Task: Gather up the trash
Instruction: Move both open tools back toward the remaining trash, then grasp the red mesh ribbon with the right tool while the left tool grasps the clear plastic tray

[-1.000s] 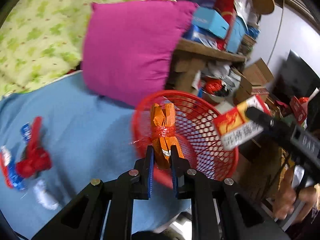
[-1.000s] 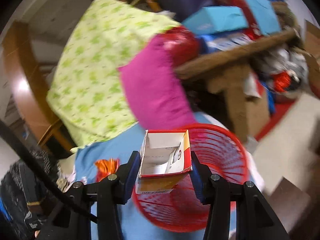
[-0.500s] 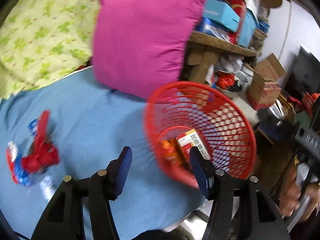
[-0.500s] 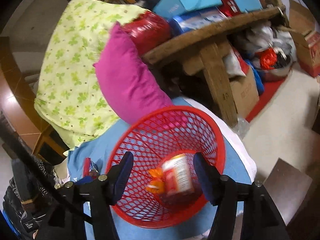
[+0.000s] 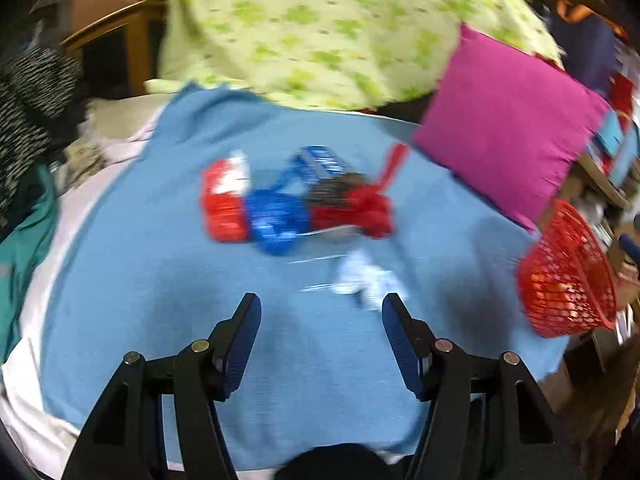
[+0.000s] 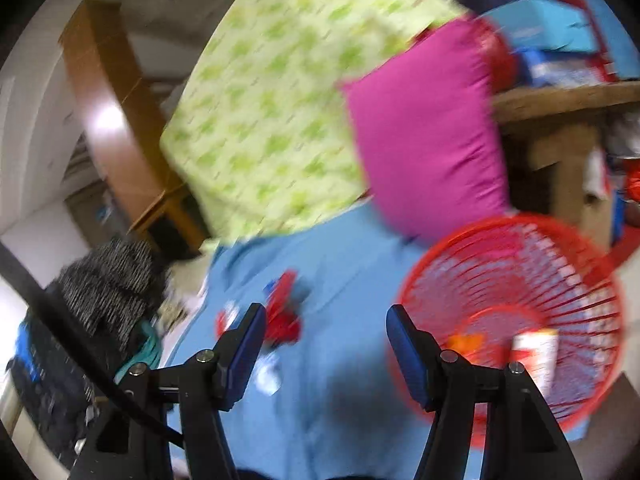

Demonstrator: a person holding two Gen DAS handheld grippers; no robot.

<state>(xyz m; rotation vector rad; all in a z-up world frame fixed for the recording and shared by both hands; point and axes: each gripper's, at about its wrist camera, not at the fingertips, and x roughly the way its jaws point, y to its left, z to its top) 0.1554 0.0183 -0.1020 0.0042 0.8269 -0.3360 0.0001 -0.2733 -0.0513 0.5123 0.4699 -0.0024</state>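
Observation:
A red mesh basket [image 6: 516,308] stands on the blue sheet [image 5: 168,280] at its right edge; it also shows in the left wrist view [image 5: 568,280]. An orange wrapper [image 6: 464,342] and a red-and-white carton [image 6: 536,354] lie inside it. A blurred pile of red, blue and white wrappers [image 5: 296,204] lies mid-sheet, with a pale wrapper [image 5: 364,276] nearer; the pile also shows in the right wrist view [image 6: 280,316]. My left gripper [image 5: 320,320] is open and empty, just short of the pile. My right gripper [image 6: 324,336] is open and empty, left of the basket.
A magenta pillow [image 5: 508,136] and a green-patterned cushion [image 5: 340,28] lean at the back of the sheet. A wooden shelf [image 6: 560,96] with boxes stands behind the basket. Dark striped clothing [image 6: 108,284] lies off the sheet's left edge.
Both grippers opened and dropped the orange wrapper and the carton into the basket. Both have since swung left, the left one now facing the wrapper pile.

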